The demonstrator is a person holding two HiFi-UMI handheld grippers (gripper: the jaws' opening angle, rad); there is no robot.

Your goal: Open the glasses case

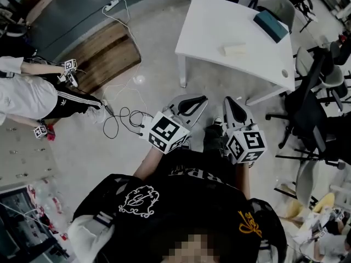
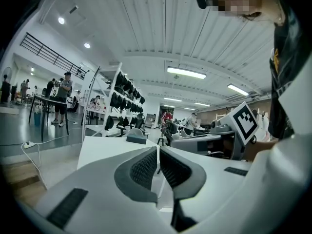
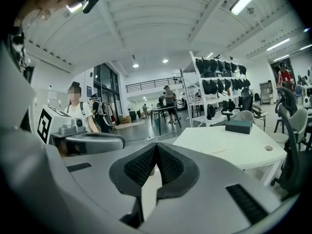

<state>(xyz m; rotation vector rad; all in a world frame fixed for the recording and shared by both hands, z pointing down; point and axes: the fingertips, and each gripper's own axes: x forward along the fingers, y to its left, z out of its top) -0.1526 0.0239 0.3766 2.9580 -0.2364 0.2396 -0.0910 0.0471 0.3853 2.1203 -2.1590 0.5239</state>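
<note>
A dark teal box-shaped case (image 1: pixel 271 25) lies near the far edge of the white table (image 1: pixel 219 26); it also shows in the left gripper view (image 2: pixel 136 139) and the right gripper view (image 3: pixel 239 126). A small pale flat object (image 1: pixel 235 49) rests nearer the table's middle. My left gripper (image 1: pixel 203 98) and right gripper (image 1: pixel 227 101) hang side by side in front of my body, over the floor and short of the table. Both are shut with nothing between the pads, as seen on the left gripper (image 2: pixel 158 150) and the right gripper (image 3: pixel 156 145).
Black office chairs (image 1: pixel 307 108) crowd the table's right side. A person in a white top (image 1: pixel 27 95) stands at the left holding marker cubes. Cables (image 1: pixel 123 119) trail over the floor beside a wooden platform (image 1: pixel 104 53). A rack of bags (image 2: pixel 124 94) stands behind the table.
</note>
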